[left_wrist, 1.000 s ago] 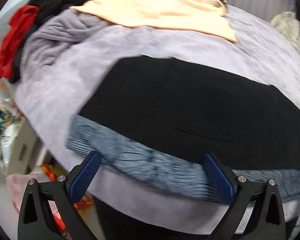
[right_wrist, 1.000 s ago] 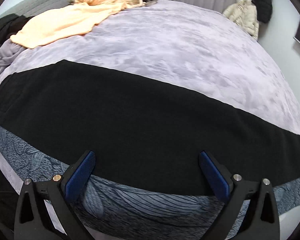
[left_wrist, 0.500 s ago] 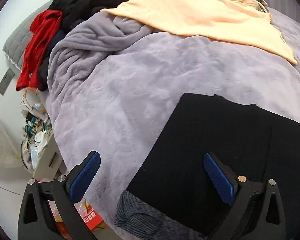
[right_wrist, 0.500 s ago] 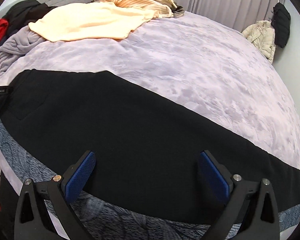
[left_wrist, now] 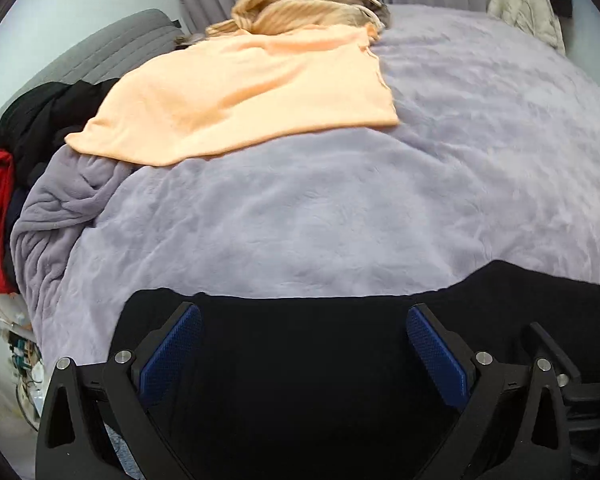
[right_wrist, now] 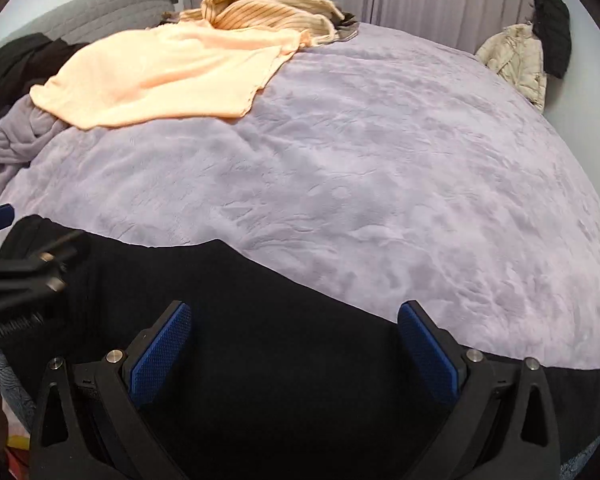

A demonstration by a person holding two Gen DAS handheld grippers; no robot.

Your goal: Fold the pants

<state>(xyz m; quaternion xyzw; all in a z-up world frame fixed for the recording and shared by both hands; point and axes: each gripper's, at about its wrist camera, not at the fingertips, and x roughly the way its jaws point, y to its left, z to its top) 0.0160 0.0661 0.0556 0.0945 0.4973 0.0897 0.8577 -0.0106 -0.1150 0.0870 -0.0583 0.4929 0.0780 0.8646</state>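
Both grippers, left (left_wrist: 304, 350) and right (right_wrist: 294, 346), now swung in over the black pants (right_wrist: 260, 320), 2 claws spread, gripping nothing; fold grab looks next.

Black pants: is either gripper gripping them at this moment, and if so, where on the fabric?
Neither. The left gripper and right gripper both stand open over the black pants, with no fabric pinched between the pads.
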